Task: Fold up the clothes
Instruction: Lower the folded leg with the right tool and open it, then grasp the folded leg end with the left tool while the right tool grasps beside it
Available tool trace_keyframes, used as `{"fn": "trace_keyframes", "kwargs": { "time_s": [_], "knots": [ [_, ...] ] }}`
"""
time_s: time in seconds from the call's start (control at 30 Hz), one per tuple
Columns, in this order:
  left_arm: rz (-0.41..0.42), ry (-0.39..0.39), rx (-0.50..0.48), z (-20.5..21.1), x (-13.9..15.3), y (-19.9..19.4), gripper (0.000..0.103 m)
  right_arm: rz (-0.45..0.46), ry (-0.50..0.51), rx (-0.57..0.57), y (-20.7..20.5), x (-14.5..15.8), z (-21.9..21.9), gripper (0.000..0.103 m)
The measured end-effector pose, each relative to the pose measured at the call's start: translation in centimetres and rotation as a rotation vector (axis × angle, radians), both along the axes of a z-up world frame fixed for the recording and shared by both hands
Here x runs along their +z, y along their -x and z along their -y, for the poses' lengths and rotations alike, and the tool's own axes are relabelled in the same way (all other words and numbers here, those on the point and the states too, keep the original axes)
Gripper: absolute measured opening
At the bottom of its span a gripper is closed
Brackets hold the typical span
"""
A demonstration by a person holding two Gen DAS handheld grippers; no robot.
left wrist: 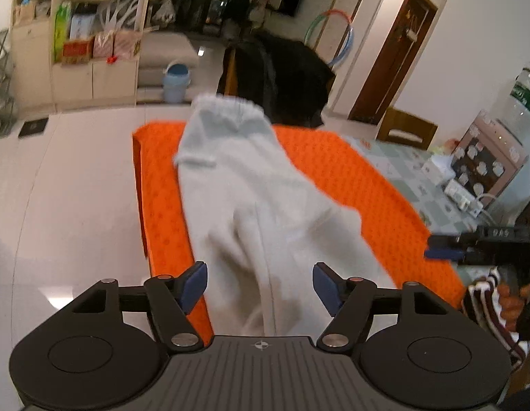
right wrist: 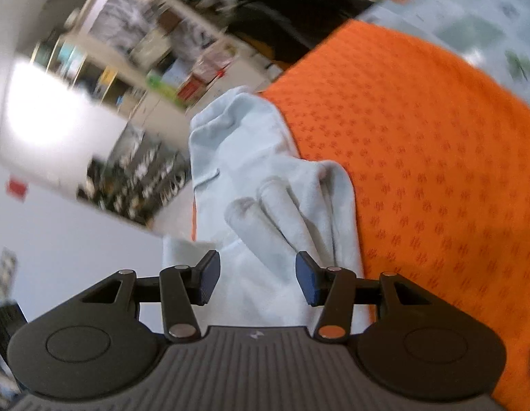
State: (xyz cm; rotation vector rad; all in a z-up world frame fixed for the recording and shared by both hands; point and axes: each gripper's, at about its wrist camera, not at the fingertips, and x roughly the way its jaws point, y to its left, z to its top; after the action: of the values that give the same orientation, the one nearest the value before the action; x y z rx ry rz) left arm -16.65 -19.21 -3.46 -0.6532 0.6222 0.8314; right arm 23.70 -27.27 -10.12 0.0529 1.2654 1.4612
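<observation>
Light grey garment (left wrist: 251, 198), sweatpants by the look of it, is laid lengthwise on the orange patterned cloth (left wrist: 378, 185) over the table, stretching away straight ahead of the left gripper (left wrist: 260, 286), with the gathered waistband at the far end. The near end is bunched up right in front of the blue pads, but nothing is pinched: the jaws are spread apart and no fabric is touched by them.

Left of that gripper only pale floor tiles are seen, then a shelving unit (left wrist: 76, 27) stuffed with boxes and bags, and a blue bin (left wrist: 177, 82) further back. Beyond the waistband something black (left wrist: 282, 75) is draped over a chair. Off to the right, a floral tablecloth (left wrist: 402, 164) with boxes and a power strip (left wrist: 465, 198) is found, and the other gripper's dark tip is poked in at the right edge.

From the right wrist view, pretty blurry, the right gripper (right wrist: 258, 279) is also held parted with nothing clamped. The garment (right wrist: 251, 157) lies just ahead with two rolled folds (right wrist: 265, 202) between the pads' line, and orange cloth (right wrist: 436, 171) fills everything to the right.
</observation>
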Motion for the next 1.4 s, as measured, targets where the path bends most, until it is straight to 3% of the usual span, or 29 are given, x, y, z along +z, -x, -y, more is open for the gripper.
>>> {"fn": "trace_keyframes", "kwargs": {
  "time_s": [0.17,0.37,0.43,0.5,0.7,0.77,0.8,0.87,0.9,0.93,0.97,1.13,1.27,1.37,1.4],
  "knots": [
    [0.042,0.075,0.022,-0.1,-3.2,-0.6,0.082,0.188,-0.045,0.144,2.0,1.1,-1.2,0.056],
    [0.094,0.149,0.094,-2.3,-6.7,-1.6,0.082,0.344,-0.064,0.252,3.9,0.2,-4.8,0.073],
    [0.103,0.177,0.105,-3.3,-7.7,-2.0,0.082,0.389,-0.087,0.303,4.5,-0.3,-6.4,0.083],
    [0.113,0.210,0.112,-4.6,-8.7,-2.5,0.082,0.429,-0.106,0.345,5.1,-0.9,-8.0,0.084],
    [0.148,0.243,0.127,-7.8,-10.8,-3.6,0.079,0.459,-0.030,0.454,6.2,-3.4,-13.4,0.084],
    [0.168,0.249,0.135,-8.7,-11.2,-3.7,0.075,0.482,-0.009,0.475,6.5,-4.0,-14.7,0.083],
    [0.183,0.258,0.142,-9.1,-11.4,-3.6,0.067,0.489,-0.001,0.476,6.4,-4.3,-15.1,0.081],
    [0.211,0.268,0.152,-9.9,-11.7,-3.5,0.047,0.487,0.016,0.471,6.0,-4.6,-15.9,0.062],
    [0.220,0.271,0.163,-10.2,-11.7,-3.3,0.031,0.465,0.027,0.470,5.6,-4.8,-16.2,0.043],
    [0.234,0.277,0.170,-10.4,-11.7,-3.0,0.023,0.440,0.038,0.460,5.1,-4.9,-16.4,0.025],
    [0.254,0.277,0.175,-10.4,-11.5,-2.6,0.020,0.409,0.040,0.442,4.5,-4.8,-16.3,0.023],
    [0.318,0.215,0.133,-9.7,-9.5,-1.6,0.018,0.287,-0.016,0.341,2.2,-3.1,-14.3,0.020],
    [0.284,0.206,0.096,-10.0,-9.5,-2.2,0.019,0.261,-0.022,0.308,1.6,-2.8,-13.6,0.020],
    [0.234,0.258,0.097,-10.9,-10.6,-2.9,0.031,0.245,0.006,0.291,1.3,-3.8,-14.1,0.024],
    [0.217,0.274,0.097,-11.0,-10.9,-2.9,0.035,0.234,0.021,0.283,1.2,-4.3,-14.3,0.030]
  ]
}}
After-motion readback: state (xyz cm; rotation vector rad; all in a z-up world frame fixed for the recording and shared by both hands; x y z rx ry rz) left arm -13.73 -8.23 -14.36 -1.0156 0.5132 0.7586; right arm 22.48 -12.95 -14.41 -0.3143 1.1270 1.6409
